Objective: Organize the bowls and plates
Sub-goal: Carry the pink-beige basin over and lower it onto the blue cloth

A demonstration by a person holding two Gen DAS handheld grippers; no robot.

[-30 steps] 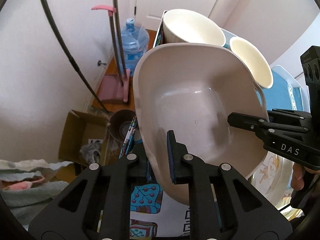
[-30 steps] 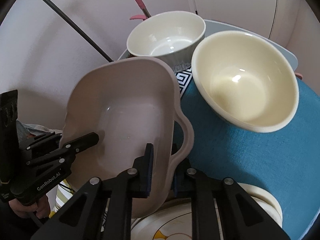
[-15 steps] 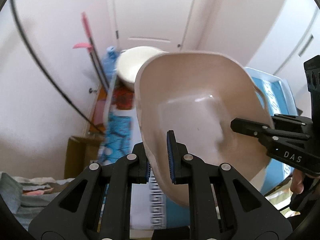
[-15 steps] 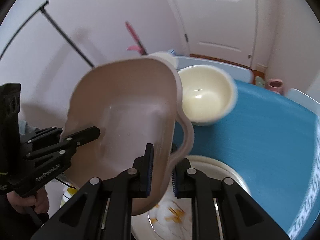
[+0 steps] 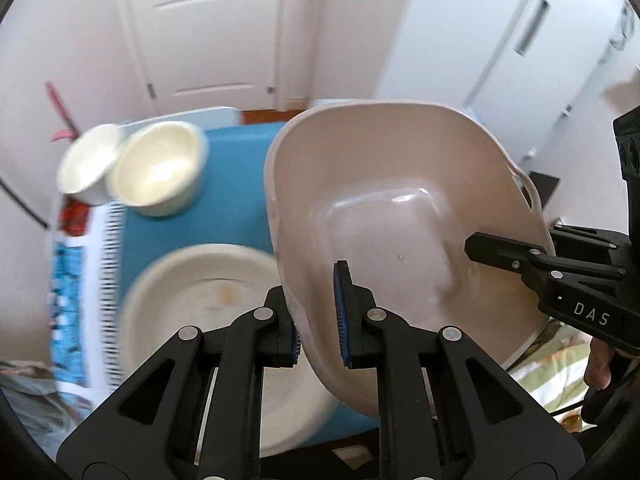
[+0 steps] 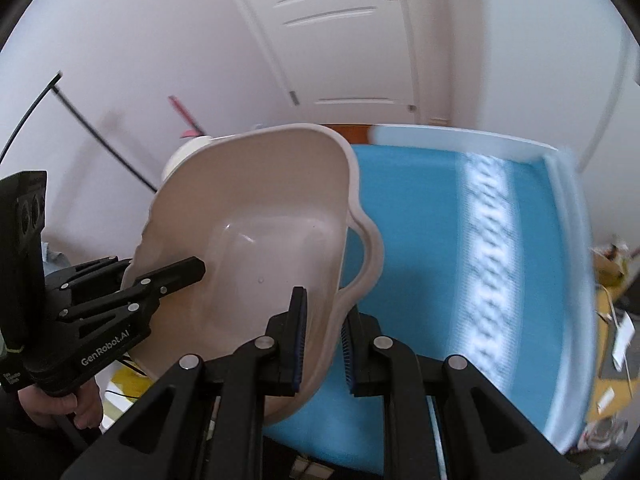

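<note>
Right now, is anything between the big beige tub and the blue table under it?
Partly. The beige tub, clamped by both grippers, hangs over the blue table; a large plate lies below its left side. Bare cloth shows to its right.

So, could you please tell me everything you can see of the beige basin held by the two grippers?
The beige basin is a deep, rounded-rectangular tub of smooth, glossy plastic, with a flat bottom, a rolled rim and a looped handle on one side. It looks empty apart from a tiny speck inside. It is held tilted in the air above the blue tablecloth. The left gripper clamps one rim and the right gripper the handled rim.
</note>
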